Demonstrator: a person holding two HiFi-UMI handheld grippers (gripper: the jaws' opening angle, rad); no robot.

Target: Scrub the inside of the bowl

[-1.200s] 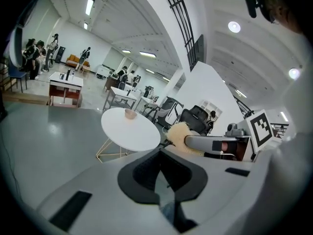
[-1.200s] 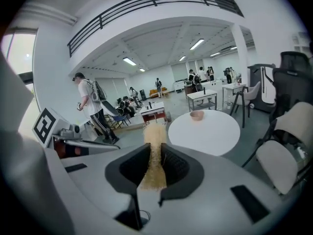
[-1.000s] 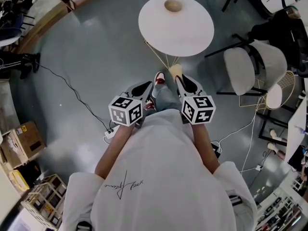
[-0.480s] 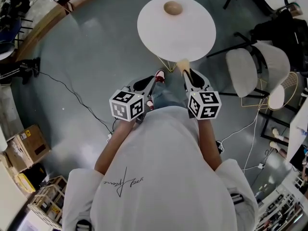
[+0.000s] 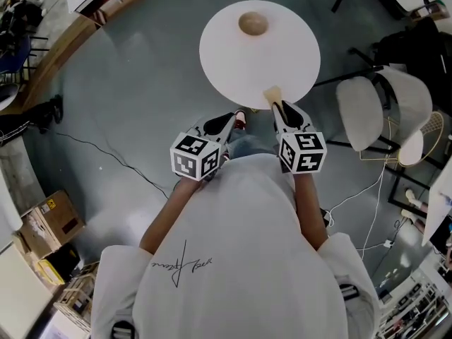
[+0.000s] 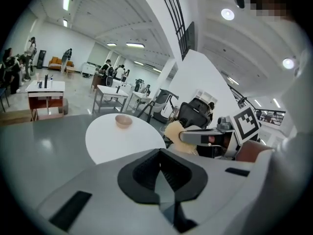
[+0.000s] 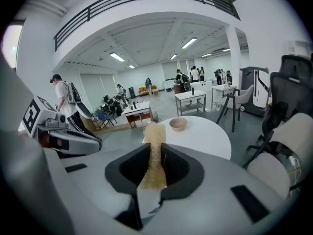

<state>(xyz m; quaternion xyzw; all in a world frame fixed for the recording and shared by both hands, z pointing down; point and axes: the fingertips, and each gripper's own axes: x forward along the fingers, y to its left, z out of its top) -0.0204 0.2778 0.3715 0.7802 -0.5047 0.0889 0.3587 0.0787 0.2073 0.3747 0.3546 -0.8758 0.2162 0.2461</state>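
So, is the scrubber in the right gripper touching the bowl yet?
Apart. Head view shows bare table between the scrubber, held by the right gripper, and the bowl.

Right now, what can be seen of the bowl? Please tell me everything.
The bowl is small, round and tan, perhaps wooden. It stands upright on the white round table, toward its far side. Only the table touches it. Its inside looks empty. The right gripper, shut on a scrubber, is short of it.
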